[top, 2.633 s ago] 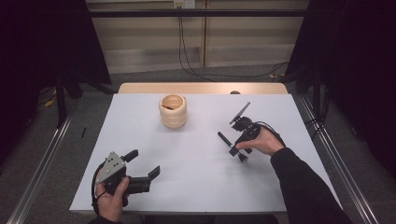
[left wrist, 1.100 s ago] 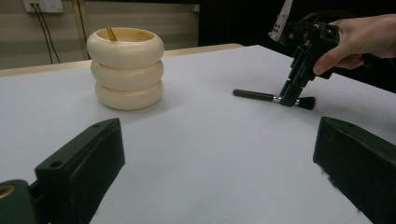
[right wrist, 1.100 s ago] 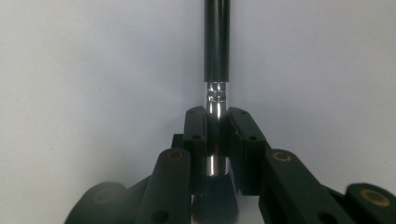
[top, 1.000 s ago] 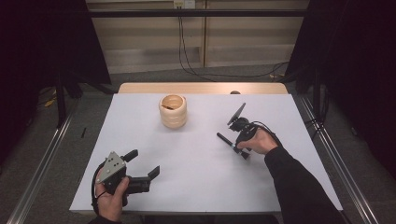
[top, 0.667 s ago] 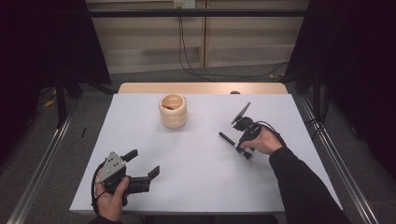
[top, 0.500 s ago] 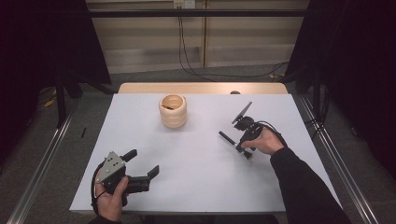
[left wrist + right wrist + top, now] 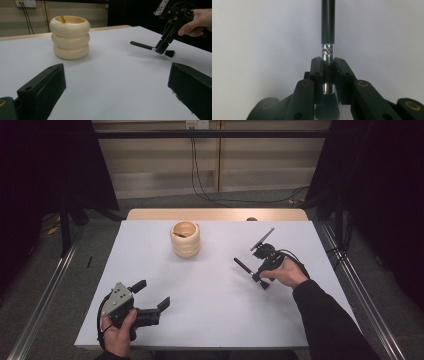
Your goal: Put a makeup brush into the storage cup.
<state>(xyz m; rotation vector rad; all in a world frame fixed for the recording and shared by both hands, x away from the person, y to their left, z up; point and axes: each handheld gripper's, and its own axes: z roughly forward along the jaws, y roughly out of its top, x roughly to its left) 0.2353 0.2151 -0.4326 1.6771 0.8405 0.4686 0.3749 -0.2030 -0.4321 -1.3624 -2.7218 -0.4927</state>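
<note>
While the makeup brush (image 7: 248,272) is sitting clamped at its silver ferrule in the right gripper (image 7: 261,276), it's hovering low over the white table (image 7: 210,320), handle pointing toward the middle, bristles near the person's hand. In the right gripper view the jaws are pinching the ferrule tight w/ the black handle (image 7: 328,22) running straight ahead. Pick-up looks done; what's left, prob., is carrying it to the cream ribbed holder (image 7: 185,238), well apart at the far side & already holding a wooden stick (image 7: 62,18). Left gripper (image 7: 150,295) is resting near the front edge, jaws apart, nothing btw them.
</note>
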